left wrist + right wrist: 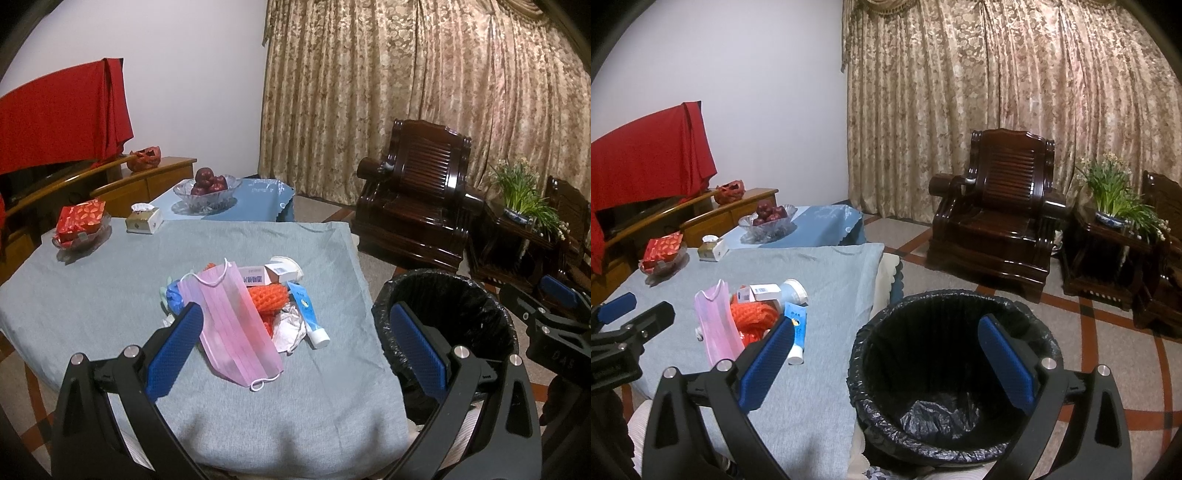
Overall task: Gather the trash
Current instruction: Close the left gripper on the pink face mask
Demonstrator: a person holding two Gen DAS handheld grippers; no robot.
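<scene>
Both jaws gape wide and empty: left gripper (pixel 297 341) above the pink pleated face mask (pixel 232 325) topping the trash pile, right gripper (pixel 886 356) above the black-lined bin (pixel 956 373). Nothing's collected; I'd pinch the mask next.

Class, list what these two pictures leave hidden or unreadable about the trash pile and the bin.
- Items beneath the pink mask: covered by it, left wrist view.
- Print on the small boxes: too small and blurred, both views.
- Blue item: mostly hidden behind the mask.
- Bin base: cut off by the frame's lower edge and the right gripper.
</scene>
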